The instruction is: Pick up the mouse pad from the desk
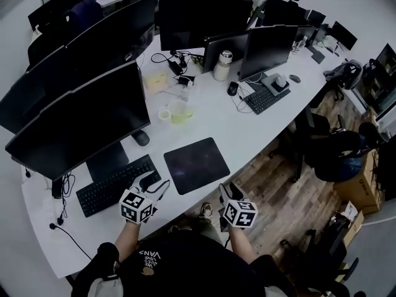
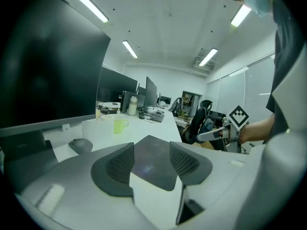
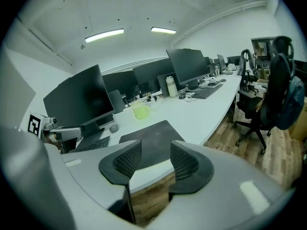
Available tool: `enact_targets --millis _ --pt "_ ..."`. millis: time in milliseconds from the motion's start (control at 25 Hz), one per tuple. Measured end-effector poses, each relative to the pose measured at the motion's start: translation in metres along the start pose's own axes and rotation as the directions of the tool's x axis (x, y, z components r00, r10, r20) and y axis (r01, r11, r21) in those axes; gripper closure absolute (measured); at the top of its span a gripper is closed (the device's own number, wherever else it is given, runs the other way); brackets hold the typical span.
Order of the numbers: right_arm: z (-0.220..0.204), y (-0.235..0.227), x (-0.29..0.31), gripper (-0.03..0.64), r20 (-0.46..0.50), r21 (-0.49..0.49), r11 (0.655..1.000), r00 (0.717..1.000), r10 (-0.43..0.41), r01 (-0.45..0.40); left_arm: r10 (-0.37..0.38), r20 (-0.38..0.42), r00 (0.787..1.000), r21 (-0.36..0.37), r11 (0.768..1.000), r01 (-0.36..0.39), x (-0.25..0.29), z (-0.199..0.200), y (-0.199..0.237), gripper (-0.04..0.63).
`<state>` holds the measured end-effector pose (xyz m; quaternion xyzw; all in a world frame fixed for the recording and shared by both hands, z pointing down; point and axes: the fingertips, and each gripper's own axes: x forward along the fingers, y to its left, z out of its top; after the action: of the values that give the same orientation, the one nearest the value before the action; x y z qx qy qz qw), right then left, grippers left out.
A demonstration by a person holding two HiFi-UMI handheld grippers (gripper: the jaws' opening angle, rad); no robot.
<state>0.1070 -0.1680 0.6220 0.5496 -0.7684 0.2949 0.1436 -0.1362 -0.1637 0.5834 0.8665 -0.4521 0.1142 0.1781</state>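
Looking at a long white tabletop (image 1: 247, 135) with a row of dark monitors, the nearest one (image 1: 80, 125) right in front of me.

Mouse pad (image 1: 197, 164) is dark and thin. It lies flat on the tabletop close to the front edge, just right of the black keyboard (image 1: 117, 184). Not lifted yet.

Left hand-held gripper (image 2: 151, 145) has its jaws moderately apart with nothing clamped; the pad shows through the gap, further on. From the head view it hangs over the keyboard's right end, near the pad's near-left corner. Right hand-held gripper (image 3: 156, 143) is likewise parted and empty. It sits off the tabletop's front edge near the pad's near-right corner and looks up along the pad.

My read is approach phase, no contact.

Risks as I see them:
- Pad lies flush, so there's no lip to bite. Jaws coming in level would likely shove it away instead of gripping.
- A shove could send it toward the yellow-green mug (image 1: 179, 111), further up the tabletop. Mug contents I can't tell.
- The left jaw could catch the keyboard edge, which is tight beside that corner.
- Pad looks floppy. A one-corner grip probably lets it droop and peel out.
- The mouse (image 1: 141, 138) by the monitor stand is apart from the pad, so low concern.
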Motion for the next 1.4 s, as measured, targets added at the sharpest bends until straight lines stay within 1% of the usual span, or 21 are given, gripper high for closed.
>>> enact_targets --millis 240,320,600,760,880,1040,1160,1400 --pt "0.01 -0.039 0.044 0.437 -0.077 -0.035 0.999 0.997 -0.013 0.011 0.052 -0.054 0.997 0.003 0.999 -0.052 0.035 0.003 0.01 0.387" --pt "0.013 -0.048 0.059 0.437 -0.1 -0.043 0.999 0.995 -0.011 0.006 0.061 -0.081 0.995 0.017 0.998 -0.06 0.05 0.002 0.013 0.386" --pt "0.014 -0.063 0.101 0.41 -0.183 -0.072 0.997 0.983 0.005 -0.019 0.106 -0.16 0.981 0.075 0.993 -0.095 0.095 0.001 0.035 0.376" --pt "0.009 -0.066 0.111 0.388 -0.227 -0.086 0.996 0.974 0.004 -0.024 0.128 -0.215 0.968 0.091 0.99 -0.11 0.113 -0.007 0.049 0.37" --pt "0.003 -0.065 0.114 0.383 -0.255 -0.091 0.995 0.967 0.01 -0.035 0.15 -0.277 0.949 0.097 0.987 -0.128 0.123 -0.019 0.062 0.357" --pt "-0.01 -0.059 0.117 0.379 -0.3 -0.102 0.993 0.953 0.03 -0.063 0.18 -0.369 0.912 0.128 0.982 -0.142 0.134 -0.035 0.076 0.337" --pt "-0.019 -0.059 0.116 0.377 -0.315 -0.106 0.993 0.949 0.02 -0.056 0.17 -0.431 0.886 0.134 0.983 -0.124 0.143 -0.047 0.081 0.325" --pt "-0.022 -0.059 0.116 0.377 -0.328 -0.133 0.989 0.945 0.014 -0.061 0.161 -0.501 0.85 0.131 0.985 -0.109 0.158 -0.061 0.089 0.321"
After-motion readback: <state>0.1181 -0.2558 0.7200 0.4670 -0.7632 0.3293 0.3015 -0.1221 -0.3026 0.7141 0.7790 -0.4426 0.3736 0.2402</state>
